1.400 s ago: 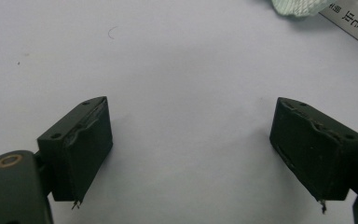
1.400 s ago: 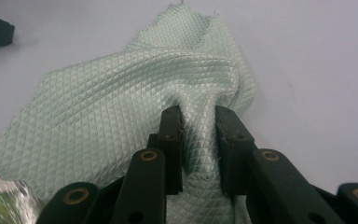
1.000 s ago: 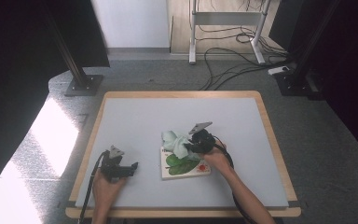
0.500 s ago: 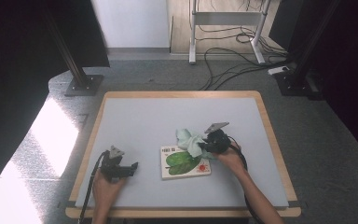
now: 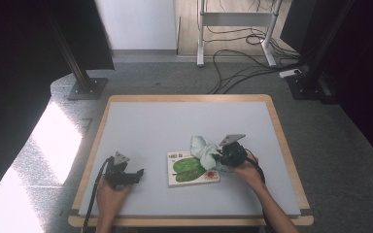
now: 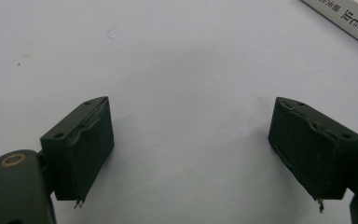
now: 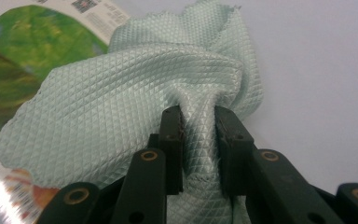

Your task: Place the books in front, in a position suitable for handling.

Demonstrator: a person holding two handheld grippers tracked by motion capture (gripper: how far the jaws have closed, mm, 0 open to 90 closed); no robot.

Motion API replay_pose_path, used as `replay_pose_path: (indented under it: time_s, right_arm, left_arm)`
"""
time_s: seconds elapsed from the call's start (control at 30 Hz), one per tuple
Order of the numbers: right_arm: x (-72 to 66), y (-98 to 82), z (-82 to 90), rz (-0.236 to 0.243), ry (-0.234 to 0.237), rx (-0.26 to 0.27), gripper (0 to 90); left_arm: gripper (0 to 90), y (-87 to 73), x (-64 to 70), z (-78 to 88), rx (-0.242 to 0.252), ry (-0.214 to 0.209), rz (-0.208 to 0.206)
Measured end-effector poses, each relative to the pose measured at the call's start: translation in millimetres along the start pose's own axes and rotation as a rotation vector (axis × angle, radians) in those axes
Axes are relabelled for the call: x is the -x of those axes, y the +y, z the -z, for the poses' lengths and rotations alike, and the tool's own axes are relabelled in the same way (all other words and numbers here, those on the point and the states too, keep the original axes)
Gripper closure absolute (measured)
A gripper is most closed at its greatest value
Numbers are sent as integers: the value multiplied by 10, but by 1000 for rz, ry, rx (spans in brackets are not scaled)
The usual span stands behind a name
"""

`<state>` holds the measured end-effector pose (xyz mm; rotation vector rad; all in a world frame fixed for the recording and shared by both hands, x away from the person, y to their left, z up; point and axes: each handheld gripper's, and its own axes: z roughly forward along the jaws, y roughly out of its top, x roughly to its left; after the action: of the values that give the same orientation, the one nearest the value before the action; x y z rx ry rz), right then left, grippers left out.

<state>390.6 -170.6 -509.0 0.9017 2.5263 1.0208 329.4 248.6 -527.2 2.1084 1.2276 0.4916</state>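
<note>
One pale green cloth [image 5: 203, 150] pinched in right gripper [image 5: 219, 158] over one book's [image 5: 192, 168] right edge; left gripper [image 5: 137, 174] wide, nothing held, bare table [image 5: 145, 126] around.

cloth [image 5: 203, 150] | pale green, waffle-textured | bunched, pinched | over book's [image 5: 192, 169] upper right corner

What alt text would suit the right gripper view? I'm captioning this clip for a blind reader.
The right gripper has its two black jaws pinched on a bunched fold of pale green waffle-textured cloth. The cloth drapes over a glossy book cover with green leaves, lying on the pale grey table.
</note>
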Motion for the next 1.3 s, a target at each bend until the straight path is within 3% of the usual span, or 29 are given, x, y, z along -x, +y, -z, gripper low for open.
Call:
replay_pose_path:
  time_s: [0.2, 0.47, 0.83, 1.3]
  right_arm:
    - [-108, -54, 55, 20, 15, 3, 733]
    - [-212, 49, -34, 42, 31, 7, 731]
    - [-552, 349, -305, 98, 125, 21, 731]
    - [-927, 670, -595, 151, 191, 35, 730]
  left_arm:
    - [140, 0, 0, 0, 0, 0, 0]
    - [141, 0, -1, 0, 0, 0, 0]
    - [141, 0, 0, 0, 1, 0, 0]
    - [141, 0, 0, 1, 0, -1, 0]
